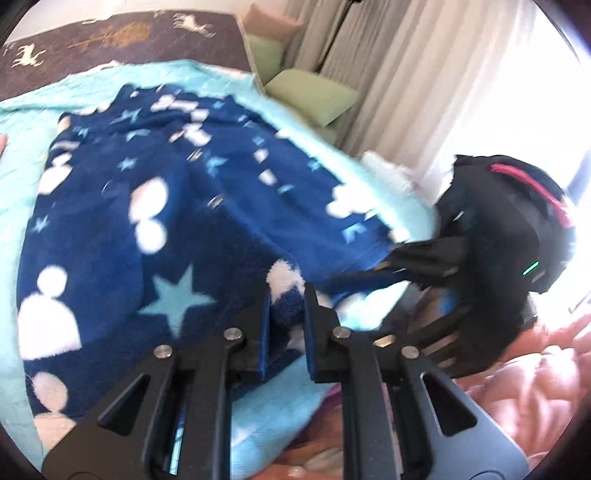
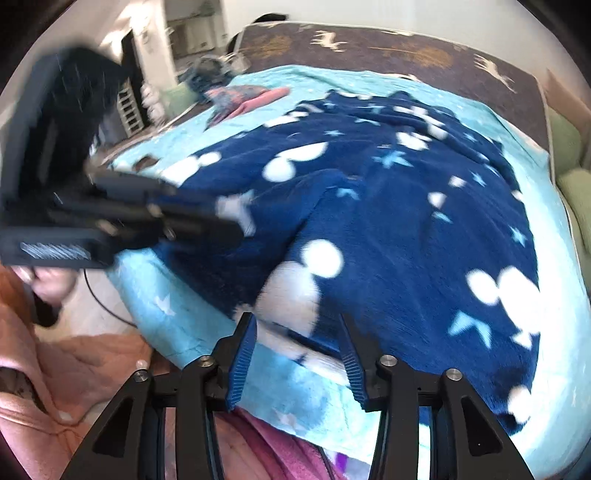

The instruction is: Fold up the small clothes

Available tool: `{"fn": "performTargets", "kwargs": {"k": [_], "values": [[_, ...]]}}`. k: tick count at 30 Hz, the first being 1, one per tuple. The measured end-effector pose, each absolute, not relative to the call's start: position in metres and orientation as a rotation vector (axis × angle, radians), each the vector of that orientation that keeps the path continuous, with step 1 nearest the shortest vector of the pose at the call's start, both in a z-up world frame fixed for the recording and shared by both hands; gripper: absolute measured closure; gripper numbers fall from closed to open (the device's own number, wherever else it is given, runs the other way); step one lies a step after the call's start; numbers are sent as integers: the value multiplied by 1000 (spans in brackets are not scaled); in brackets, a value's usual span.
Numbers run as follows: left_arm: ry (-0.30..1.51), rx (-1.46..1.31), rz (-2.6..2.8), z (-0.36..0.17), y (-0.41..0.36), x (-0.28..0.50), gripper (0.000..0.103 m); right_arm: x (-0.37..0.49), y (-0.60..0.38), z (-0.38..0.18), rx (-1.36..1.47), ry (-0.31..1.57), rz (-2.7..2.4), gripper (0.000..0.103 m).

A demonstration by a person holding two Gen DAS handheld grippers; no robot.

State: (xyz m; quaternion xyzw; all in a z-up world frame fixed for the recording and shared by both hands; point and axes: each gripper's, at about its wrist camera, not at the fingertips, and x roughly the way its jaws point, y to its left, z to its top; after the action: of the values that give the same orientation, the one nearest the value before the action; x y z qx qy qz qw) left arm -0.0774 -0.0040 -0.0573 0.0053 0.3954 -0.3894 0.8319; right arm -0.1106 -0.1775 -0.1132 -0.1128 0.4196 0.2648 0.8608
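A navy fleece garment (image 1: 207,229) (image 2: 406,221) with white mouse-head shapes and pale blue stars lies spread on a light-blue blanket (image 1: 22,184) (image 2: 184,325). My left gripper (image 1: 287,295) is shut on a bunched fold of the garment's near edge; the right wrist view shows this gripper (image 2: 236,229) blurred at the left, with fabric at its tips. My right gripper (image 2: 297,328) stands open, and the garment's near hem with a white patch lies between its fingers. From the left wrist view the right gripper (image 1: 384,266) reaches in at the garment's right edge.
A brown blanket with white deer (image 1: 122,33) (image 2: 406,51) covers the bed's far end. Green cushions (image 1: 310,92) and curtains (image 1: 406,74) stand to the right. More clothes (image 2: 240,96) lie at the far left. A person's pink quilted sleeve (image 1: 535,387) (image 2: 55,369) is close by.
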Motion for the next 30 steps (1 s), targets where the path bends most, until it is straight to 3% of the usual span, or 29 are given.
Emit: {"fn": "performTargets", "kwargs": {"k": [6, 7, 8, 10, 20, 24, 30], "values": [[844, -7, -832, -56, -6, -78, 86, -101, -155, -126, -358, 847, 538, 58], [851, -14, -830, -57, -5, -77, 86, -99, -155, -126, -347, 843, 543, 75], [853, -21, -829, -57, -3, -77, 86, -97, -156, -126, -327, 842, 553, 84], [848, -33, -832, -54, -1, -76, 86, -96, -161, -122, -285, 833, 573, 87], [813, -25, -866, -40, -3, -77, 85, -98, -168, -105, -127, 837, 709, 86], [854, -11, -868, -51, -14, -74, 85, -96, -166, -122, -68, 925, 744, 72], [891, 43, -895, -60, -27, -74, 82, -107, -210, -103, 54, 895, 728, 71]]}}
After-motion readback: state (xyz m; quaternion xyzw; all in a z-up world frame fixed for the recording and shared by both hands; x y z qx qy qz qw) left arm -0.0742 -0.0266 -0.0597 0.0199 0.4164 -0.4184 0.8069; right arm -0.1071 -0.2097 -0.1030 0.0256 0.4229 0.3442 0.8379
